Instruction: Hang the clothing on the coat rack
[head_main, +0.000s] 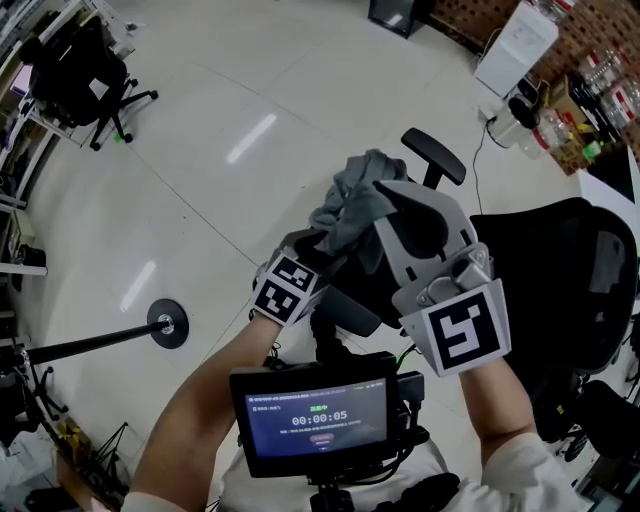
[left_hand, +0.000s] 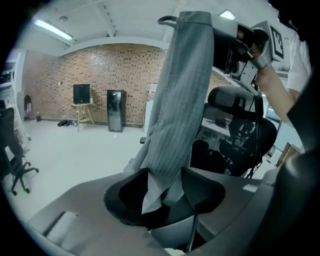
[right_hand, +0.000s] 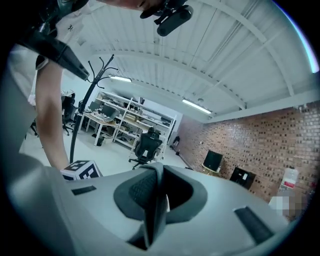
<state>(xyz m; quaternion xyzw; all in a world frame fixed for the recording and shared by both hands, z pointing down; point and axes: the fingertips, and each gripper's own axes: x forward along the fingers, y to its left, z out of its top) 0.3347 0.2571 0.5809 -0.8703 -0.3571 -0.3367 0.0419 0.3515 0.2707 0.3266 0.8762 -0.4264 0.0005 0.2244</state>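
Observation:
A grey garment is bunched between my two grippers in the head view. In the left gripper view the garment hangs as a long strip from my right gripper above, and its lower end dangles between the jaws of my left gripper. Those jaws stand apart, clear of the cloth. My right gripper is shut on a thin fold of the grey cloth. The black coat rack stands to the left in the right gripper view; its pole and round base show at the head view's left.
A black office chair stands close on the right, its armrest just behind the garment. Another chair is at the far left. A screen device sits at the person's chest. A brick wall with a monitor stand lies ahead.

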